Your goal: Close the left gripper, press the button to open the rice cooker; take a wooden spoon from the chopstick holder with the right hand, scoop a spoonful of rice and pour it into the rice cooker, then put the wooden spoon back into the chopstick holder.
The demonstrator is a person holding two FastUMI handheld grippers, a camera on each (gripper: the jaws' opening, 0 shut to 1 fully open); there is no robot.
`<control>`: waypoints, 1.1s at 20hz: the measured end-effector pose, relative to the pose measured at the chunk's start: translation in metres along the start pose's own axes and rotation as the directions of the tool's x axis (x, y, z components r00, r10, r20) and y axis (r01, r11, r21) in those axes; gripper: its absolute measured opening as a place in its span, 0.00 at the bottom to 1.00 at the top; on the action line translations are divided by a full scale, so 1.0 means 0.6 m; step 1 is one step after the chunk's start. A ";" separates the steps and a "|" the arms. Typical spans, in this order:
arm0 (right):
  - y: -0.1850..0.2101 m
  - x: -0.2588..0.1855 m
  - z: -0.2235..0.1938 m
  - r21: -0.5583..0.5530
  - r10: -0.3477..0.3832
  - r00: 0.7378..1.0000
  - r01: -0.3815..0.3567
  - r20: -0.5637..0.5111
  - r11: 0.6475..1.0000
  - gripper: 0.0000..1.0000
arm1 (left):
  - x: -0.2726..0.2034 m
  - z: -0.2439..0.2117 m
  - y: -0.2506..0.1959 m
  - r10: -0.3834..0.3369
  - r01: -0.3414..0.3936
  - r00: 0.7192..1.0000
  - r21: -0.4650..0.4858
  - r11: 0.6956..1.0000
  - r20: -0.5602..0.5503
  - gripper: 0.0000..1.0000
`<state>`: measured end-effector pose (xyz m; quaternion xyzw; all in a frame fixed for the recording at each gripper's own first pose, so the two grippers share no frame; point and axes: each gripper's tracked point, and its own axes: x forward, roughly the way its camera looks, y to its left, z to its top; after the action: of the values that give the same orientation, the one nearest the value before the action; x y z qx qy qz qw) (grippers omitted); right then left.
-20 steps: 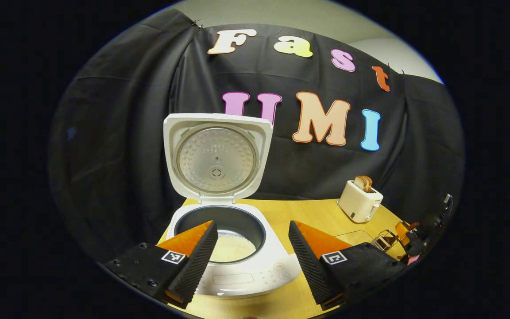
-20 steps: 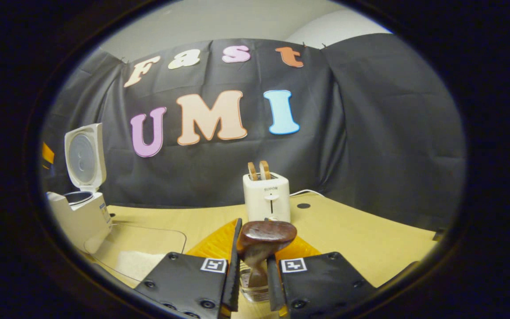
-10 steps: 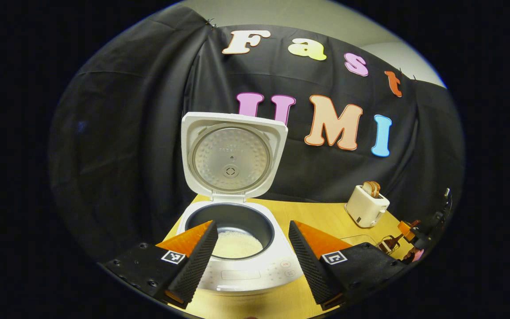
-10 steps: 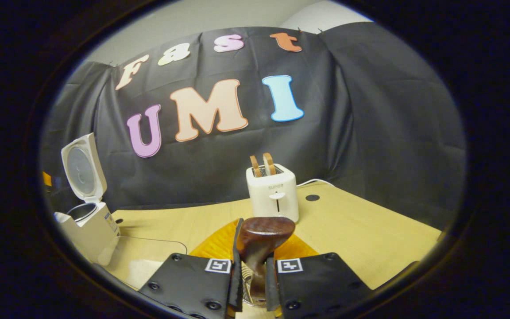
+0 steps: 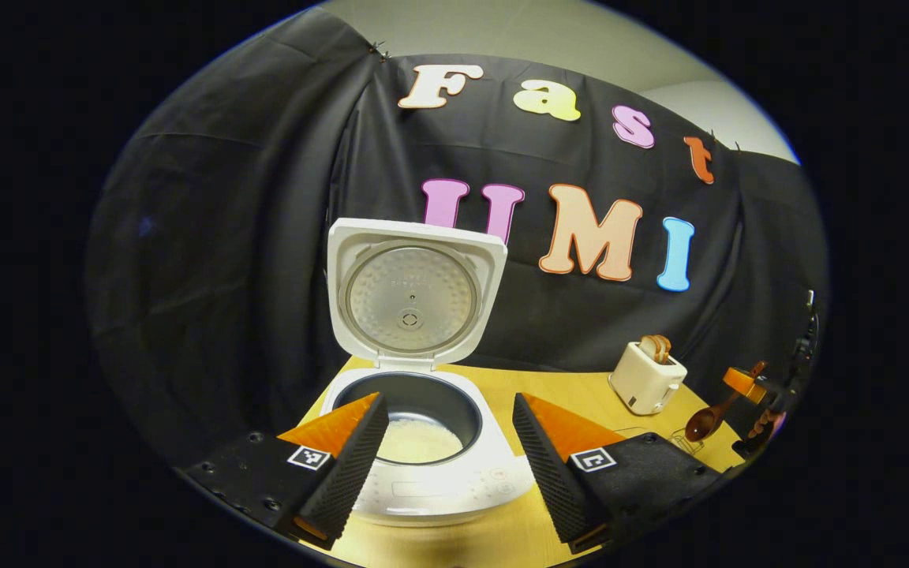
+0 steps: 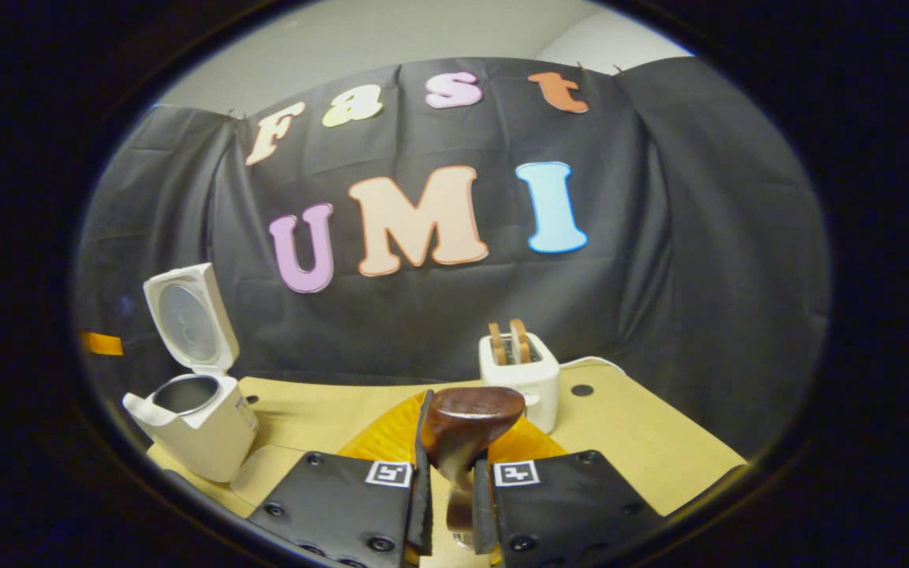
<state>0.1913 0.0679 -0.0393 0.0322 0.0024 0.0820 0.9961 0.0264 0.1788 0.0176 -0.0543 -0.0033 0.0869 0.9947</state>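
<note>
The right gripper point(image 6: 451, 481) is raised above the table point(image 6: 644, 442), clamped on one wooden spoon point(image 6: 466, 422). The left gripper point(image 5: 445, 442) hovers with jaws apart near one open rice cooker point(image 5: 423, 379); one toaster point(image 5: 647, 377) stands far right.

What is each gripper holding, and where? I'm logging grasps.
Right gripper pinches the wooden spoon on its handle's upper end. Left gripper holds nothing.

We see a pale wooden table point(image 6: 644, 450) set against the booth's black cloth. On it stand a white rice cooker point(image 6: 198, 422), lid raised, near the left end, and a cream toaster point(image 6: 521, 379) holding two slices, well apart from it. A dark round spot point(image 6: 581, 390) lies just beside the toaster.
</note>
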 end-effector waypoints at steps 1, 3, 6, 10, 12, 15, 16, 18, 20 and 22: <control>0.026 0.002 0.006 0.004 0.032 0.999 -0.032 0.000 0.999 0.23 | -0.002 -0.002 0.003 0.002 -0.002 1.000 -0.011 1.000 0.002 0.94; 0.085 0.012 0.000 0.012 0.099 0.995 -0.099 -0.009 0.995 0.23 | -0.007 -0.004 0.011 0.006 -0.006 1.000 -0.033 0.999 -0.001 0.94; 0.166 0.031 -0.046 0.037 0.180 0.983 -0.178 -0.049 0.983 0.23 | -0.019 -0.001 0.025 0.012 -0.012 1.000 -0.054 0.998 0.015 0.94; 0.231 0.055 -0.127 -0.034 0.207 0.972 -0.212 -0.110 0.977 0.22 | -0.038 0.000 0.068 0.073 -0.073 0.997 -0.013 0.997 0.018 0.94; 0.253 0.068 -0.178 -0.083 0.212 0.965 -0.226 -0.153 0.971 0.24 | -0.049 0.001 0.084 0.090 -0.090 0.996 0.003 0.996 0.022 0.94; 0.264 0.075 -0.236 -0.132 0.196 0.958 -0.226 -0.210 0.965 0.25 | -0.059 0.003 0.102 0.113 -0.114 0.993 0.020 0.993 0.032 0.94; 0.268 0.074 -0.250 -0.135 0.192 0.956 -0.225 -0.220 0.965 0.25 | -0.061 0.002 0.104 0.114 -0.114 0.993 0.024 0.993 0.036 0.94; 0.277 0.082 -0.248 -0.140 0.190 0.960 -0.221 -0.205 0.965 0.25 | -0.062 0.003 0.108 0.112 -0.113 0.993 0.030 0.993 0.043 0.94; 0.287 0.086 -0.251 -0.134 0.197 0.958 -0.227 -0.208 0.965 0.25 | -0.062 -0.001 0.113 0.110 -0.112 0.993 0.034 0.993 0.039 0.95; 0.300 0.084 -0.255 -0.096 0.224 0.950 -0.249 -0.218 0.964 0.25 | -0.061 -0.006 0.117 0.112 -0.113 0.993 0.031 0.993 0.026 0.95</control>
<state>0.2100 0.2629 -0.1804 -0.0374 0.0960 0.2038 0.9736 -0.0218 0.2406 0.0065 -0.0372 -0.0108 0.1434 0.9889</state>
